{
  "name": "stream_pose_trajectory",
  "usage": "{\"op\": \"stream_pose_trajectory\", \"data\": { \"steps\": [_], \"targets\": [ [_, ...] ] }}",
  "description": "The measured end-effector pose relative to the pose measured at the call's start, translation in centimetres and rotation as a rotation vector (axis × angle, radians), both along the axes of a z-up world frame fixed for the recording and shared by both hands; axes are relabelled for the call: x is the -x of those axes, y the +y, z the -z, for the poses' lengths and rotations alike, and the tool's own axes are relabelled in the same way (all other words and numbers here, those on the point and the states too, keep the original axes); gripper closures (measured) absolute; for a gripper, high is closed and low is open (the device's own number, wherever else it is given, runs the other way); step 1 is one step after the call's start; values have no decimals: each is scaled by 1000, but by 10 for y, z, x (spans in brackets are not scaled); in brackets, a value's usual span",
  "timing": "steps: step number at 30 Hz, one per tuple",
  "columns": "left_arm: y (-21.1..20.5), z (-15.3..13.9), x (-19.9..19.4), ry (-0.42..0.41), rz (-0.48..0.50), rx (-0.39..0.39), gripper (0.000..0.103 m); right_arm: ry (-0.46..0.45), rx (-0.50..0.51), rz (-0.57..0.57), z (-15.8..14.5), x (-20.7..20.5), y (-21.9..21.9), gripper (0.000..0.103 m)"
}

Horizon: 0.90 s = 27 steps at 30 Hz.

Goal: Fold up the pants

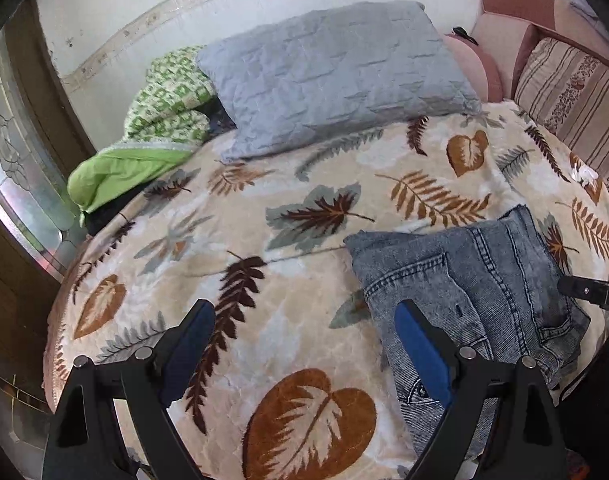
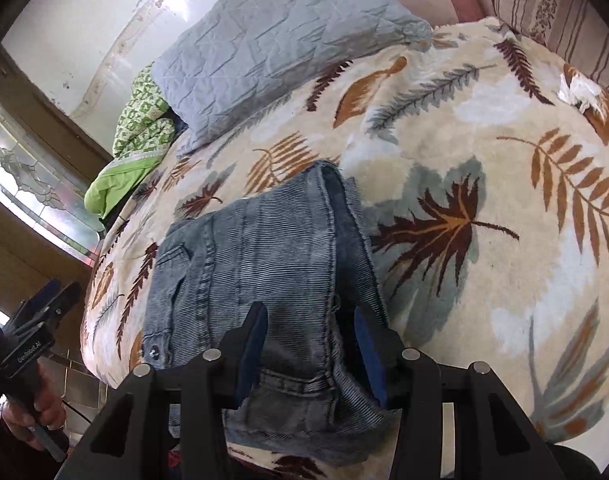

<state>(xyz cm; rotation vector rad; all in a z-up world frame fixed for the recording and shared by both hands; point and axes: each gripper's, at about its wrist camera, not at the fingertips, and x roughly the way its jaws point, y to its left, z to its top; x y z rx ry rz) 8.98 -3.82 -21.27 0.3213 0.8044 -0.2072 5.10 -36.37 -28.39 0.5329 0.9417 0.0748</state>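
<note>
Grey-blue denim pants (image 1: 464, 296) lie folded into a compact bundle on a leaf-patterned blanket (image 1: 264, 240); they also show in the right wrist view (image 2: 260, 264). My left gripper (image 1: 304, 320) is open and empty, above the blanket to the left of the pants, its right finger (image 1: 420, 344) over their left edge. My right gripper (image 2: 310, 328) is open, its fingers astride the near edge of the pants by the waistband, not clamped. It also shows at the right edge of the left wrist view (image 1: 592, 292).
A grey quilted pillow (image 1: 336, 76) lies at the head of the bed. A green patterned quilt (image 1: 156, 128) is bunched at the far left. Striped cushions (image 1: 576, 96) line the right side. A window (image 1: 12, 168) and the bed's left edge are at left.
</note>
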Motion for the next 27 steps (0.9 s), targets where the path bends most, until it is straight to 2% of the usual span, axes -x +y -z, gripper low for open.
{"op": "stream_pose_trajectory", "data": {
  "steps": [5,8,12,15,17,19,23,27],
  "targets": [
    [-4,38,-21,165,54,61,12,24,-53,6,14,-10,-15,54],
    [-1,53,-30,249,83,133,12,48,-95,4,19,-17,-27,48],
    [2,60,-36,282,128,159,12,100,-127,-22,26,-24,-41,46],
    [9,59,-38,311,178,216,12,119,-145,-48,29,-30,-50,45],
    [6,60,-39,346,240,265,12,147,-207,-78,39,-37,-55,40],
    [-3,64,-39,389,307,289,12,150,-270,-84,46,-43,-59,39],
    [-20,84,-43,466,354,330,12,138,-424,-83,59,-48,-68,30],
    [-28,100,-51,571,395,468,12,127,-488,-150,62,-50,-60,31]
  ]
}}
